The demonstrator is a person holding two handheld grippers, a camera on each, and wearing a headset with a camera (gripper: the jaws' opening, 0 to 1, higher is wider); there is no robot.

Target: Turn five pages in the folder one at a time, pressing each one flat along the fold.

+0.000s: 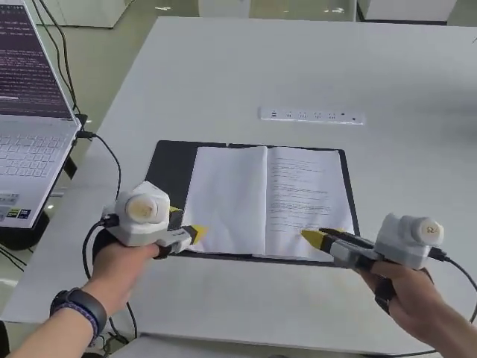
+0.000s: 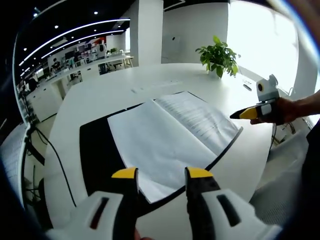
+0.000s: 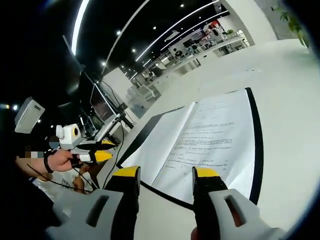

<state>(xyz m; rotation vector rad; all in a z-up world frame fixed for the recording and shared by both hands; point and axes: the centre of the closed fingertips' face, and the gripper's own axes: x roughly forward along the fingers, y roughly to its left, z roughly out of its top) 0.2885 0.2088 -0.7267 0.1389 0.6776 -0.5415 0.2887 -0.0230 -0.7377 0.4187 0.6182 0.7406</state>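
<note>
The left gripper (image 2: 162, 173) has its jaws apart and empty; the folder (image 2: 95, 150) lies just ahead. The right gripper (image 3: 167, 172), also apart and empty, faces the printed page (image 3: 215, 135).

Your open laptop (image 1: 30, 142) sits well left of the left gripper (image 1: 195, 235). A white power strip (image 1: 311, 115) lies on the table (image 1: 298, 60) far ahead of its tips, with a potted plant (image 2: 218, 59) farther ahead.

laptop (image 1: 22, 142) cut off left, printed page (image 1: 302, 198) text illegible
</note>
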